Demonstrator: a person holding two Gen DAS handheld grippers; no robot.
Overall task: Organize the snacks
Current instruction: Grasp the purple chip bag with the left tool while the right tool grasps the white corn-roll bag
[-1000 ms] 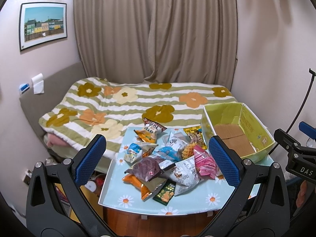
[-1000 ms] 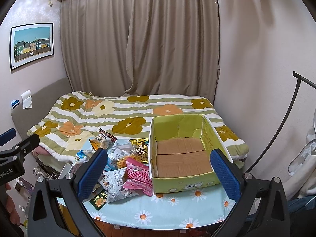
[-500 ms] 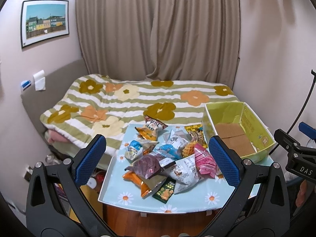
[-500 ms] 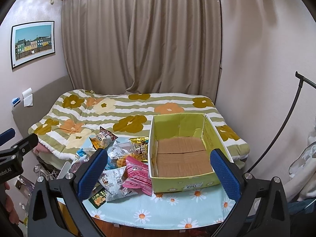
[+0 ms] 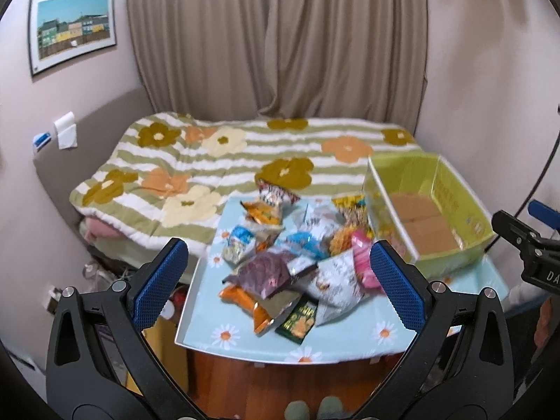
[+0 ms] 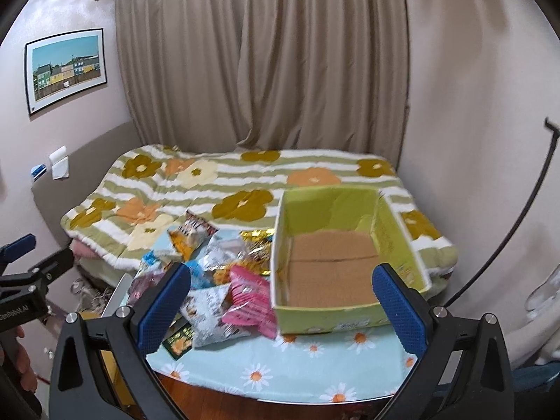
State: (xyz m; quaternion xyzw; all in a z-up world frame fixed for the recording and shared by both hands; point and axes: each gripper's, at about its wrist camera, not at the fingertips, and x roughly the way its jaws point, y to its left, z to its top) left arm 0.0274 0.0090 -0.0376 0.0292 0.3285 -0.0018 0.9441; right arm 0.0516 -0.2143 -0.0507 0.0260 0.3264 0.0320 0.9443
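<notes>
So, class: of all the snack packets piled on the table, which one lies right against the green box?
The pink packet: in the right wrist view it rests against the green box at its front left corner, while the other packets lie further left.

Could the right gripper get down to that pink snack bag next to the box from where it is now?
Probably yes. The right gripper is open and holds nothing, and the pink snack bag lies on top of the pile with nothing over it. The green box stands right beside it, so that side is tight.
</notes>
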